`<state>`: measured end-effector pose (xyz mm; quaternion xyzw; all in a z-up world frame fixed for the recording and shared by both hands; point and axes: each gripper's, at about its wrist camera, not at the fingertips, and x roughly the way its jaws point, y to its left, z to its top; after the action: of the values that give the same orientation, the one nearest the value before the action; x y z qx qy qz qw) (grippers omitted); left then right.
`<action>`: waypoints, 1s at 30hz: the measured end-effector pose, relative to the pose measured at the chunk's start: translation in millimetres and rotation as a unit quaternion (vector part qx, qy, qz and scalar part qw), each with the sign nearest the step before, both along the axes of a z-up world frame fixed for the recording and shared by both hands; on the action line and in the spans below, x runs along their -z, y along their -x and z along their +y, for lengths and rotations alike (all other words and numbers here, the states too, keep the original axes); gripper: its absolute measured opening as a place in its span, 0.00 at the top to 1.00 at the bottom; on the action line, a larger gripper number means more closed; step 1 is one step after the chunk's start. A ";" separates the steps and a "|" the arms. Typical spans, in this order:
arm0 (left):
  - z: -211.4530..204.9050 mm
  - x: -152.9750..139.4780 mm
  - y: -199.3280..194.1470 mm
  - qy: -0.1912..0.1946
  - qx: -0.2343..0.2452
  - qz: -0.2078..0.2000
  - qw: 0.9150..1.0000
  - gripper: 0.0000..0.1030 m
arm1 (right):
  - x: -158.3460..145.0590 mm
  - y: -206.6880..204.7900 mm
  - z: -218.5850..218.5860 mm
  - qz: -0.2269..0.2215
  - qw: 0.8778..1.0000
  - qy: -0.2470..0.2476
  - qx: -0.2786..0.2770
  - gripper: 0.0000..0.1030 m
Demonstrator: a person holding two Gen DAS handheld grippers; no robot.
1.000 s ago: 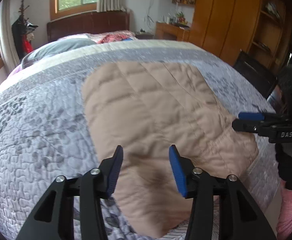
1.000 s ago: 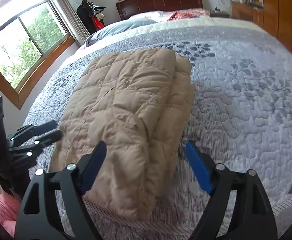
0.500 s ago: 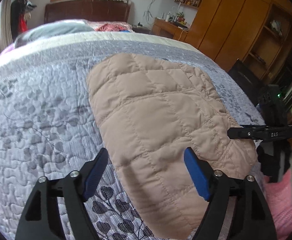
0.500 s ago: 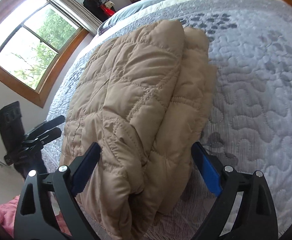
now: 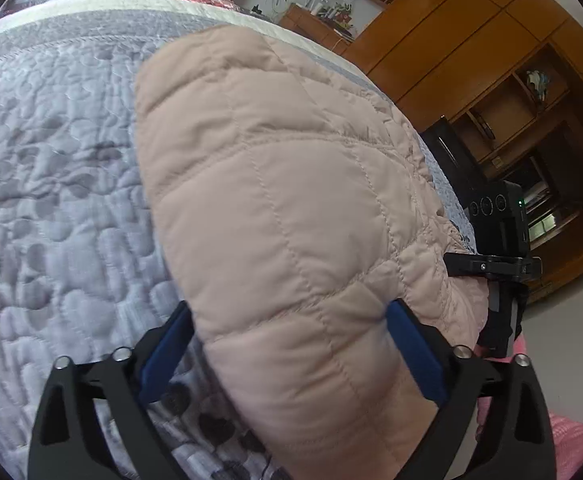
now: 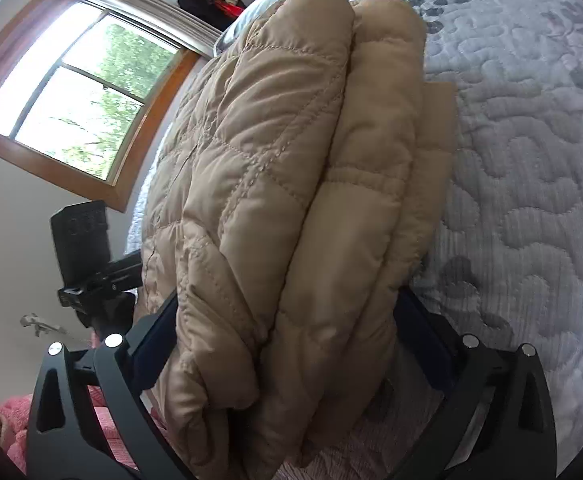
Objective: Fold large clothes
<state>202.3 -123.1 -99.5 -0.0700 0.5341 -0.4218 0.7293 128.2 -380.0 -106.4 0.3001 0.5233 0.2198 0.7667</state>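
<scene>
Lowered onto the folded tan quilted puffer coat (image 5: 291, 208) on the grey quilted bed (image 5: 51, 200); left tool (image 5: 287, 354) and right tool (image 6: 287, 344) widening, straddling its near edge, ungripped; next fold pending.

Both tools, left (image 5: 287, 356) and right (image 6: 287, 344), lower, jaws opening wider, now astride the folded jacket's (image 5: 275, 208) near edge.

tan quilted jacket (image 5: 291, 220); grey leaf-patterned bedspread (image 5: 51, 200).

Folded tan quilted jacket (image 5: 291, 208) lies flat on the grey bedspread (image 5: 51, 200).
</scene>
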 end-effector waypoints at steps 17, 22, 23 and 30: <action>20.7 -60.5 9.7 0.071 -0.036 -0.095 0.992 0.52 | -76.6 -6.8 35.7 -0.145 0.988 0.055 -0.026 0.60; 40.8 -95.9 -17.8 0.089 -0.078 -0.161 0.980 0.52 | -116.8 -51.6 54.2 -0.204 0.974 0.086 -0.043 0.60; 44.6 -101.2 -27.0 0.088 -0.087 -0.175 0.977 0.52 | -124.7 -65.7 59.4 -0.218 0.970 0.094 -0.048 0.60; 62.2 -95.3 -101.6 0.060 -0.137 -0.200 0.968 0.52 | -109.1 -166.8 75.1 -0.214 0.970 0.095 -0.064 0.60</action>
<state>303.9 -60.9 -4.2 -0.1007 0.3367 -0.3548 0.8664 294.9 -304.9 2.7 0.1379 0.3833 0.2766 0.8704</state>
